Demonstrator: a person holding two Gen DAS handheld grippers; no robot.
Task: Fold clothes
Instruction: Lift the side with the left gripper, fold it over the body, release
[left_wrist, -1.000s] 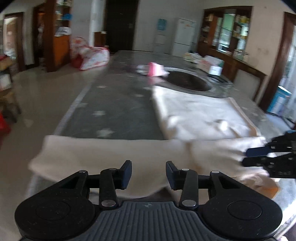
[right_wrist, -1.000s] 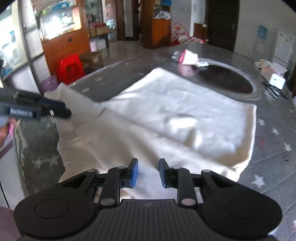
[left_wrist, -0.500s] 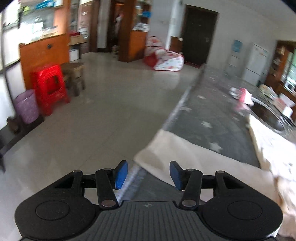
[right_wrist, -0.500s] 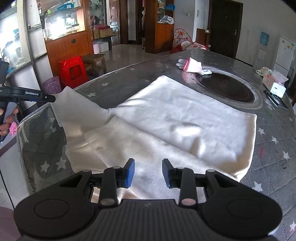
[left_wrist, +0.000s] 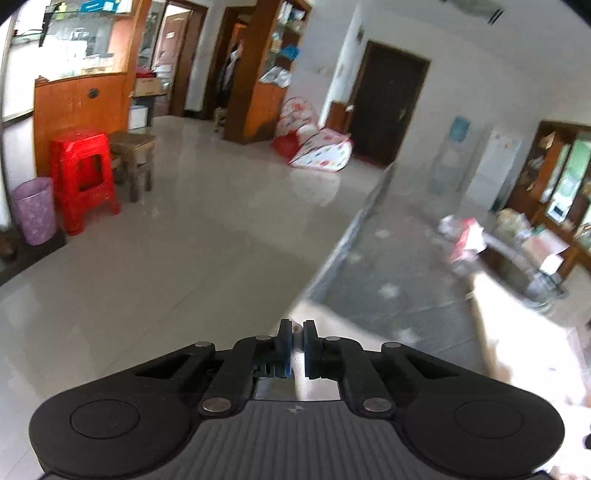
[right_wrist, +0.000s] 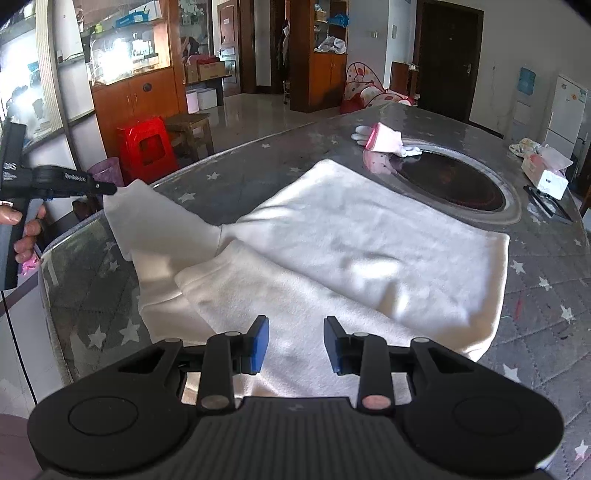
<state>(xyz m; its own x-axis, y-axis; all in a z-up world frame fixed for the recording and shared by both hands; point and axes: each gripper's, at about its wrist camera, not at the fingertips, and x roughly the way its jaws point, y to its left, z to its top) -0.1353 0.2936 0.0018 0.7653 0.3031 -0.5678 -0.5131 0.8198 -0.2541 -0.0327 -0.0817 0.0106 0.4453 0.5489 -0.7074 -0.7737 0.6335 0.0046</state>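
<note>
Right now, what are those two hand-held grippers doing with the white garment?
Left hand-held gripper shut on sleeve end. Right hand-held gripper open over white garment, gripping nothing. Pink cloth far off, nothing in the way.

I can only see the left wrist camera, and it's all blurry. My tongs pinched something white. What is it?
Observer: The right wrist view shows it. Your left tongs grip the end of a sleeve, stretched out near the edge of the table.
Operator: A sleeve of what?
Observer: A white top, lying spread across the table.
Operator: What's my other hand doing?
Observer: The right tongs hang open over the near part of the top, pinching nothing.
</note>
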